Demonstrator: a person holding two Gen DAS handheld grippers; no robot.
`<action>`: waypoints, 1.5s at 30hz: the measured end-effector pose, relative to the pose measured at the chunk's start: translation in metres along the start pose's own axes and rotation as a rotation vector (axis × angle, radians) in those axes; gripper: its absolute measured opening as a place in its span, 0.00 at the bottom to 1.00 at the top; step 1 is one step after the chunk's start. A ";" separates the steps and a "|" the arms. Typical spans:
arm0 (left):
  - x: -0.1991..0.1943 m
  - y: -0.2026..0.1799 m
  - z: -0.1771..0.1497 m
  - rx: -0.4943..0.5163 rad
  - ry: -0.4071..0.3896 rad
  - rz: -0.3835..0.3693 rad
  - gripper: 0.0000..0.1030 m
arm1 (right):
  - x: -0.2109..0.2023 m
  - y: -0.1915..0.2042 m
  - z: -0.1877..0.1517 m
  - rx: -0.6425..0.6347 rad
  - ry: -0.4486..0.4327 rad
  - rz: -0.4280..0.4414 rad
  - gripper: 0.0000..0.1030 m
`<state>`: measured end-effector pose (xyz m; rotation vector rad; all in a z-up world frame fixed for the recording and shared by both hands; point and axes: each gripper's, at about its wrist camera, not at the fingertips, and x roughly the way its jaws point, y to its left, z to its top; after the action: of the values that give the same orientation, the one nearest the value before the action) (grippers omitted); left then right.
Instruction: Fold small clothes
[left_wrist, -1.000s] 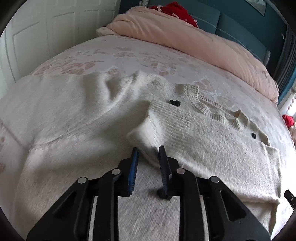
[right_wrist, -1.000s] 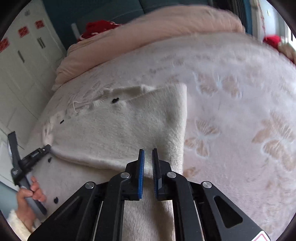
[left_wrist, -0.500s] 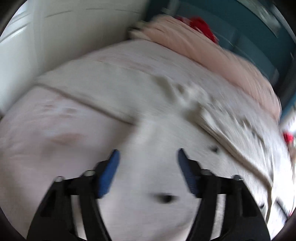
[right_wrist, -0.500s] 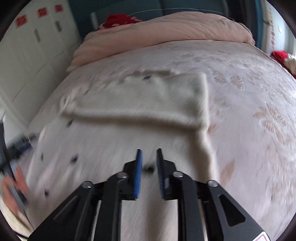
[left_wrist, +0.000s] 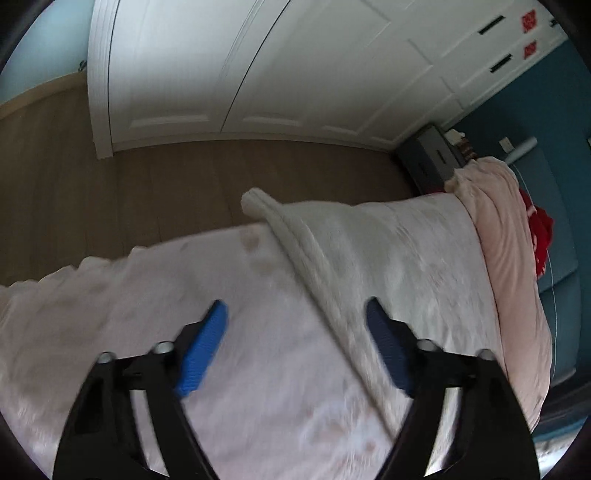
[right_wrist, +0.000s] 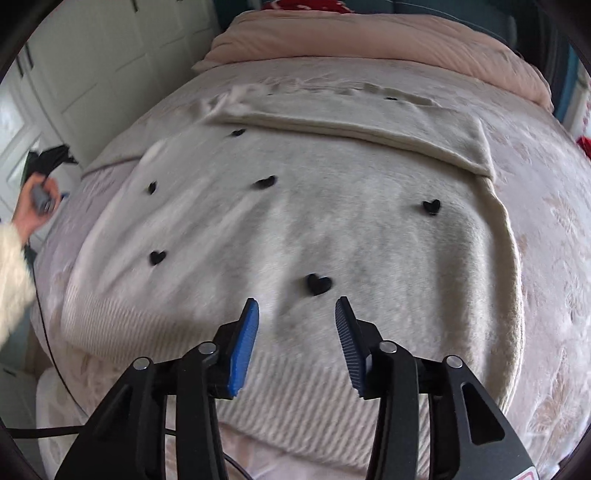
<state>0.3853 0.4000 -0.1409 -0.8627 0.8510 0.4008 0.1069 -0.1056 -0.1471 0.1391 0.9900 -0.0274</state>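
Grippers both gape empty: right gripper (right_wrist: 297, 314) hovers over the sweater (right_wrist: 295, 229) spread on the bed (right_wrist: 554, 221), one sleeve (right_wrist: 369, 122) folded across; left gripper (left_wrist: 295, 321) faces the other sleeve (left_wrist: 295, 236), seemingly next to pinch and fold

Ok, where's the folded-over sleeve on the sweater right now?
In the right wrist view, the folded sleeve lies across the far end of the cream sweater, below the pink duvet.
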 end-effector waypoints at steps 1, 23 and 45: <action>0.009 -0.001 0.004 -0.006 0.015 -0.017 0.59 | 0.001 0.006 0.000 -0.011 0.011 -0.001 0.45; -0.175 -0.263 -0.191 0.750 -0.040 -0.521 0.10 | -0.030 -0.023 0.000 0.098 -0.075 0.039 0.55; -0.042 -0.117 -0.238 0.339 0.232 -0.310 0.69 | 0.026 0.041 0.116 -0.429 -0.238 -0.123 0.69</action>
<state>0.3157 0.1404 -0.1349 -0.7161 0.9473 -0.1166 0.2210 -0.0794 -0.1016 -0.3122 0.7467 0.0548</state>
